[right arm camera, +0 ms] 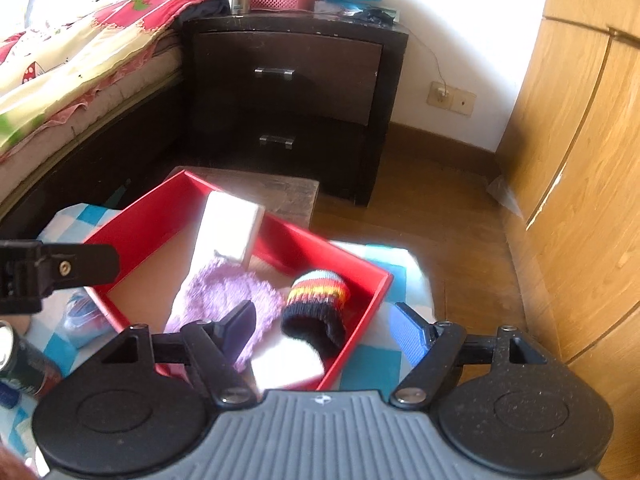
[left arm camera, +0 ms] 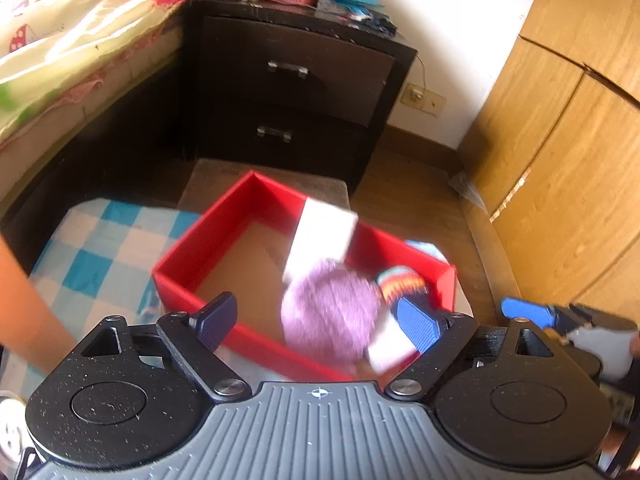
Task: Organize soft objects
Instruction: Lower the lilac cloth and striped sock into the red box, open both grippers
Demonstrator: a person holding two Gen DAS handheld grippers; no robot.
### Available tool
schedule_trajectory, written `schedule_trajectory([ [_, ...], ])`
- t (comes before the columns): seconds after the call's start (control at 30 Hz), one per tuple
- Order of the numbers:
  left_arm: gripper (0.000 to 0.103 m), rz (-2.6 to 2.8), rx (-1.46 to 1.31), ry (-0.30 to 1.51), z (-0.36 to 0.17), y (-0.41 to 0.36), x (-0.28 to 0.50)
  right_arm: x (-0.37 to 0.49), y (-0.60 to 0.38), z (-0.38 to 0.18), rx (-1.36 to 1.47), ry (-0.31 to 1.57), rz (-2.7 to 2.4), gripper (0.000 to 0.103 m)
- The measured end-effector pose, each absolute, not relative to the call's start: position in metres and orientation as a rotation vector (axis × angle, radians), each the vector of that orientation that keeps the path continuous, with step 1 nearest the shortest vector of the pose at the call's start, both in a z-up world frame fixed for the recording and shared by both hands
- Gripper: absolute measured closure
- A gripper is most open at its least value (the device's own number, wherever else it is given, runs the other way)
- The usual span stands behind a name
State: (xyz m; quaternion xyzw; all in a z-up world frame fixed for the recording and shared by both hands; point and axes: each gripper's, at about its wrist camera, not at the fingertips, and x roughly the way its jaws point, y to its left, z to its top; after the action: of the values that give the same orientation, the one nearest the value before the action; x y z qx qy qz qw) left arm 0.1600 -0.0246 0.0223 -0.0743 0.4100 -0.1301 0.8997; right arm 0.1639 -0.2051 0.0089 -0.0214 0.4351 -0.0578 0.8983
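We hold both the left hand-held gripper [left arm camera: 320, 322] and the right hand-held gripper [right arm camera: 330, 330] open and empty above the red box [right arm camera: 154, 216], since the purple knit [right arm camera: 224, 296] and striped hat [right arm camera: 318, 300] already lie inside.

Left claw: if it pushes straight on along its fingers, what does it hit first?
Most likely the purple knitted piece in the red box, which sits between the open left claw fingers' line. Depth is unclear in the blur.

Both my wrist cameras look steeply down from close above the red box [left arm camera: 180, 256], facing the dark nightstand [left arm camera: 296, 80]. My left view sits nearer the bed [left arm camera: 60, 60], my right nearer the wardrobe [right arm camera: 580, 140]; both share box and nightstand.
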Motion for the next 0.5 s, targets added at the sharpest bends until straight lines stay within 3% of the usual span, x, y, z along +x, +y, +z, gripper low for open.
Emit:
schedule_trajectory([
  [0.5,0.018,-0.347,-0.238,1.092,-0.018,0.003,0.084,0.12,-0.194,0.013,-0.039,0.942,-0.061,0.05],
])
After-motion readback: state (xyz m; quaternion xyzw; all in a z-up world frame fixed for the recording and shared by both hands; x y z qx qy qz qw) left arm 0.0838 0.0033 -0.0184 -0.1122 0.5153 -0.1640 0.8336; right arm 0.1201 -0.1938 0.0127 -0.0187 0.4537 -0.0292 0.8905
